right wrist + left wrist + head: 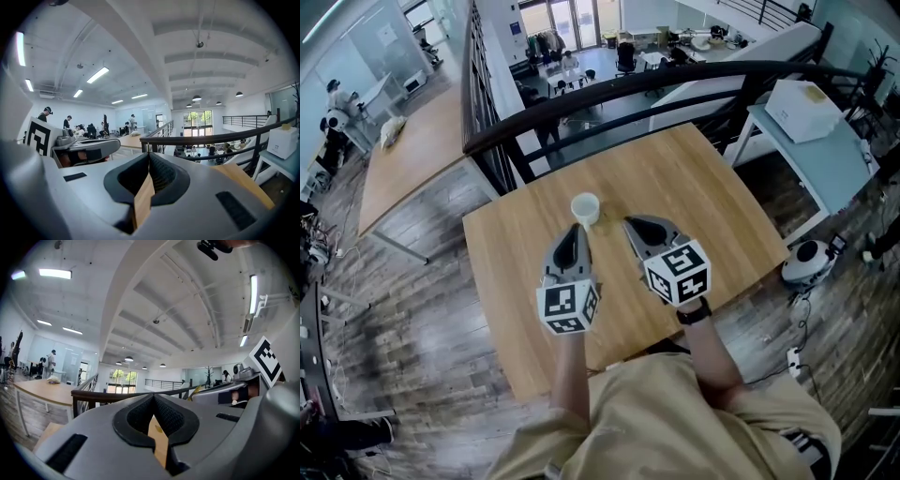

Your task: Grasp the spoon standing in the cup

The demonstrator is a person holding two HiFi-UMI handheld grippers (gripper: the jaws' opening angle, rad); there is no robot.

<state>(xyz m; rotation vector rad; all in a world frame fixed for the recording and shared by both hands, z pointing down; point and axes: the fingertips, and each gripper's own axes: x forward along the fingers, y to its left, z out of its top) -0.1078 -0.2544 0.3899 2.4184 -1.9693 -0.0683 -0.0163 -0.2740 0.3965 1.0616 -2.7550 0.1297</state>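
1. We see a white cup [585,207] standing upright on the wooden table [703,187], toward its far edge, near the dark railing [609,94].
2. The spoon we cannot make out in the head view (the cup is too small there to show what is inside it).
3. The left gripper [575,229] hovers just short of the cup, its tips pointing at the cup's near side. We cannot tell whether they touch it.
4. In the left gripper view its jaws are pressed together at the tips [153,397] with nothing held, and only bare tabletop shows through the slit behind them.
5. The right gripper [629,223] sits just right of the cup, apart from it.
6. Its jaws are likewise clenched tip to tip [149,154] on nothing, with wood showing through the gap.
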